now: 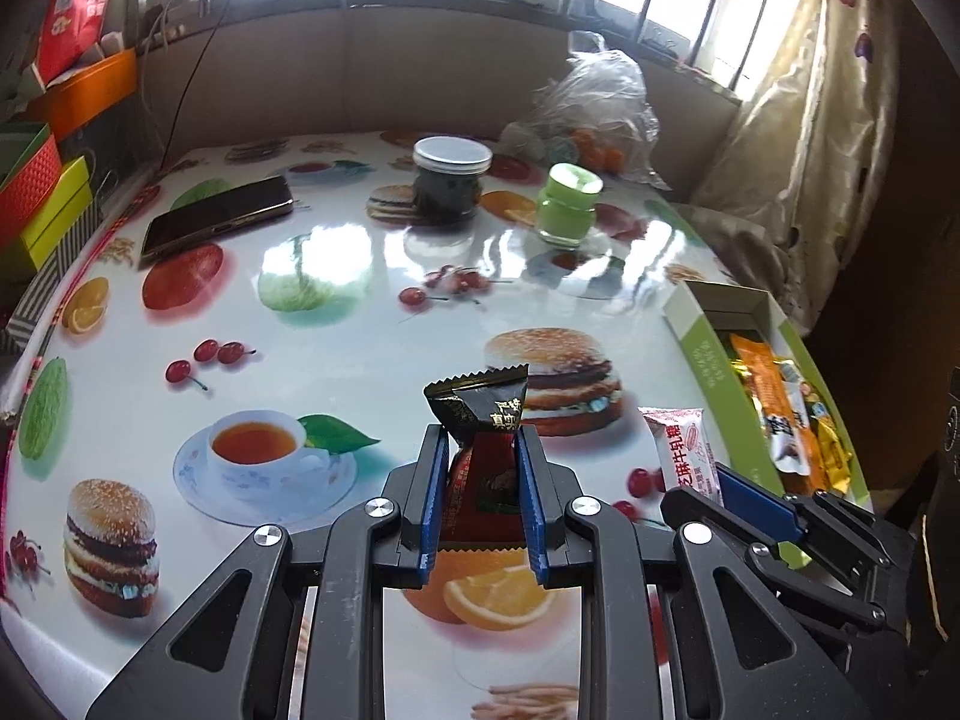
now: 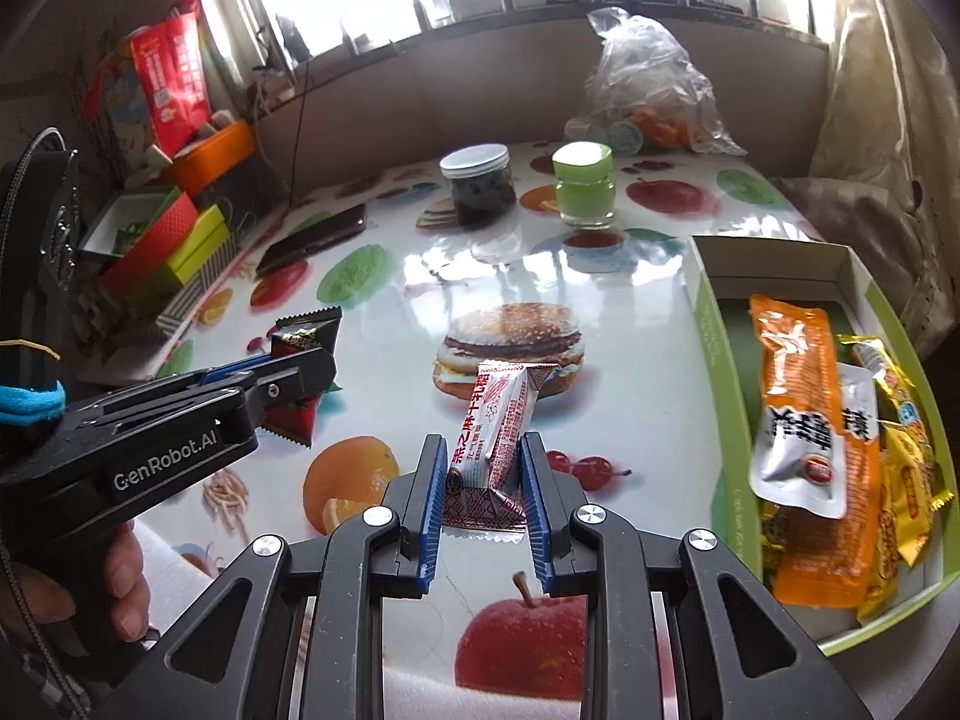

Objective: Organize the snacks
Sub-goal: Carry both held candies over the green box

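A black-and-red snack packet (image 1: 480,438) sits clamped between the blue pads of the left gripper (image 1: 482,450), above the printed tablecloth (image 1: 360,312); a white-and-red nougat bar (image 2: 498,420) is pinched the same way in the right gripper (image 2: 483,456); to the right lies an open green-sided box (image 2: 714,360) holding an orange packet (image 2: 798,360) and yellow ones; farther back stand a white-lidded jar (image 1: 450,180) and a green jar (image 1: 569,204).

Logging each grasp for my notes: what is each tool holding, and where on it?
Left tool: dark red-and-black snack packet, pinched across its middle. Right tool: white-and-red candy bar, pinched near its closer end.
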`<state>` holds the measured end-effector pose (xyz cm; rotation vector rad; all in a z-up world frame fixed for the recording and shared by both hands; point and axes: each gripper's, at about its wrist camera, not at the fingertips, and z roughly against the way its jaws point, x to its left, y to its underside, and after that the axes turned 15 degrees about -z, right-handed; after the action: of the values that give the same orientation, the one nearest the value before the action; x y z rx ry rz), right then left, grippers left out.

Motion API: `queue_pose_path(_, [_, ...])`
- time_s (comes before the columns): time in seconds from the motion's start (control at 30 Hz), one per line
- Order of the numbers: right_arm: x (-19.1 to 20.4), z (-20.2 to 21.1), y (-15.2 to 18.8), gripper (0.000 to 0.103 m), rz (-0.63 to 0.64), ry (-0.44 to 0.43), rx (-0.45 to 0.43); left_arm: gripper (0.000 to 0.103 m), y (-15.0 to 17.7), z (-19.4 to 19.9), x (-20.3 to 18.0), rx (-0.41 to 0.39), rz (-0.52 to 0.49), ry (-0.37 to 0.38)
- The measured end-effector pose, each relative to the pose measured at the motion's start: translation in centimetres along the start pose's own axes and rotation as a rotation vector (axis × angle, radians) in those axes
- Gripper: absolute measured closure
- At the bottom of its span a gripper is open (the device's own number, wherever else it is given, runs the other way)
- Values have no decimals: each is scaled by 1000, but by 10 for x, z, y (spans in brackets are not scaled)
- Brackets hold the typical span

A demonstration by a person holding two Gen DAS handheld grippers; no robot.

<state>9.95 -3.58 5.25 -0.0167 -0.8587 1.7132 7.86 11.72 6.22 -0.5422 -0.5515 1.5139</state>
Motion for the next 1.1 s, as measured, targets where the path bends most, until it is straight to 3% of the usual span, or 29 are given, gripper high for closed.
queue_pose_path(1.1, [-93,81,0,80,-162,118,-153,79,-27,11,-103,-47,-155,168])
